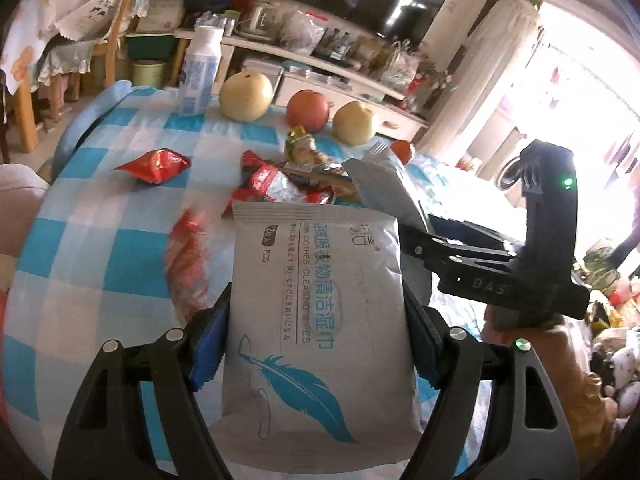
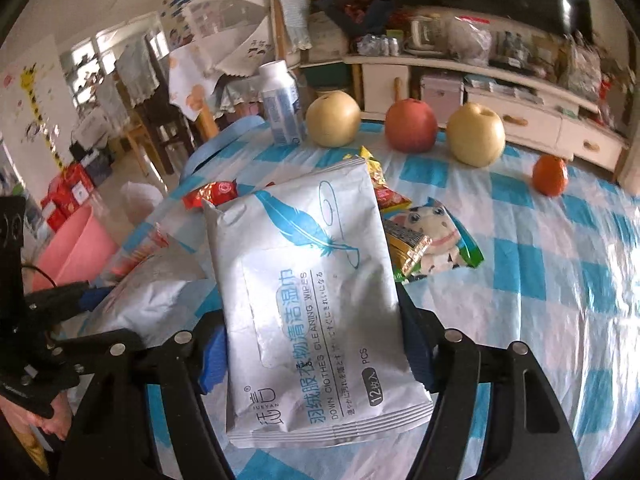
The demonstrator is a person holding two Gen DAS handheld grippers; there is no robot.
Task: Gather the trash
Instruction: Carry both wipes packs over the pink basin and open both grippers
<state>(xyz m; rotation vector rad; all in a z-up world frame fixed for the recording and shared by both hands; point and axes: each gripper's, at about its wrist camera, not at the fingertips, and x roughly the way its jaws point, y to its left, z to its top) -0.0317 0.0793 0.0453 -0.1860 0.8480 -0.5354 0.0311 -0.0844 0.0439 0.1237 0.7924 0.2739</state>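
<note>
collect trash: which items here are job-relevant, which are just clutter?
Job:
- wipes pack in the left tool
- second wipes pack in the right tool
- red wrapper
- wrapper pile
- cartoon cow wrapper

Lying about:
- two pears
- apple
- small orange fruit
- white bottle
- pink bin, possibly for the trash

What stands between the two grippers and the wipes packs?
Nothing visible. The left gripper is clamped on one wipes pack and the right gripper on a second pack, each sitting directly between the blue pads.
</note>
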